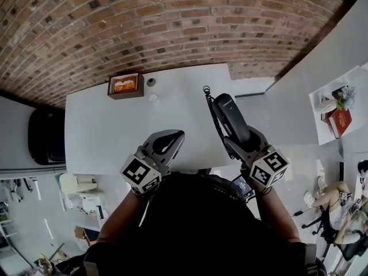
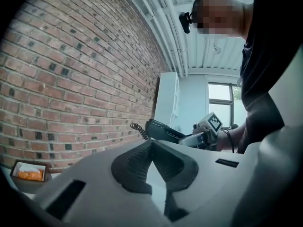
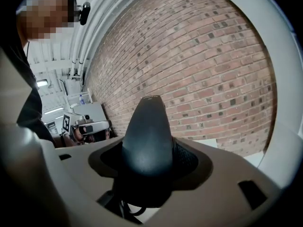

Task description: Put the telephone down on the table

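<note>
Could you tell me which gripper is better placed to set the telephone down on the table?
Right: the right gripper grips the telephone, holding it over the edge of the white table. The left gripper is shut and empty, so it has nothing to place.

I see a black telephone (image 1: pixel 232 118) with a black coiled cord (image 1: pixel 214 121), a white surface (image 1: pixel 103 134), a red-brown brick wall (image 1: pixel 172 22) at twelve o'clock, and a brown box (image 1: pixel 125 85) holding something orange at ten o'clock. The grey left gripper (image 1: pixel 178 135) and right gripper (image 1: pixel 244 135) bear black-and-white square markers.
</note>
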`<state>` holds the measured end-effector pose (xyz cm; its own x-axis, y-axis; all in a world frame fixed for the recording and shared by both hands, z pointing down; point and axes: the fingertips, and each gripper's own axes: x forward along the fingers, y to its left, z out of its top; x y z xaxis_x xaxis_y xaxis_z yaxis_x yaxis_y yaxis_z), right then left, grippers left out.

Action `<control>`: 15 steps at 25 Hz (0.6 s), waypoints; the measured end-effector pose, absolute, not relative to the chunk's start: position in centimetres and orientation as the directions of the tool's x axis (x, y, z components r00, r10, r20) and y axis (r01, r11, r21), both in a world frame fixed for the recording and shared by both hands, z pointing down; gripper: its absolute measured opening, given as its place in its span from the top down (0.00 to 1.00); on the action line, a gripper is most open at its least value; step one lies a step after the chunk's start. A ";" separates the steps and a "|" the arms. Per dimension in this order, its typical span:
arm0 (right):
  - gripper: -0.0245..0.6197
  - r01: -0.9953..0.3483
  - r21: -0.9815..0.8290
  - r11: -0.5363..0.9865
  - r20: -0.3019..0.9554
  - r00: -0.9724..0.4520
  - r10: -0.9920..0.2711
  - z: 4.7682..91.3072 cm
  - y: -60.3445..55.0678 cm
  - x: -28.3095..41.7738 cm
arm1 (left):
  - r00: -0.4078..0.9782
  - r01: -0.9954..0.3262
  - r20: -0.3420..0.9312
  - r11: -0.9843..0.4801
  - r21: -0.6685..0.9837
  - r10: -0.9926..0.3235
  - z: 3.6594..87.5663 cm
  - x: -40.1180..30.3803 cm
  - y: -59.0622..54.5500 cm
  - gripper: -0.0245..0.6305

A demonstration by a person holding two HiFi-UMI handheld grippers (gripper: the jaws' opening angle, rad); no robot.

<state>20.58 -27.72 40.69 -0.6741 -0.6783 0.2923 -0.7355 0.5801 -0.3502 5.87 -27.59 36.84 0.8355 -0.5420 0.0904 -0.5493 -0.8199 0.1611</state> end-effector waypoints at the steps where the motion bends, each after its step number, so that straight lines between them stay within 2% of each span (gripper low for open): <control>1: 0.54 -0.728 -0.357 0.585 0.301 -0.683 -0.666 41.4 -27.8 21.0 | 0.828 -0.561 0.096 -0.812 0.158 -0.553 37.0 6.1 -27.5 0.95; 7: 0.54 -0.701 -0.383 0.602 0.356 -0.713 -0.604 45.7 -28.3 22.0 | 0.795 -0.606 0.157 -0.773 0.188 -0.586 39.5 6.9 -26.8 0.95; 15: 0.54 -0.719 -0.353 0.599 0.452 -0.691 -0.563 51.3 -28.5 21.6 | 0.805 -0.594 0.199 -0.765 0.249 -0.559 43.5 7.7 -26.4 0.95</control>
<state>21.60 -28.45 51.32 -0.6915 -0.5634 0.4522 -0.7188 0.5990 -0.3528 7.70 -26.38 43.48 0.8047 -0.5594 0.1988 -0.5935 -0.7654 0.2488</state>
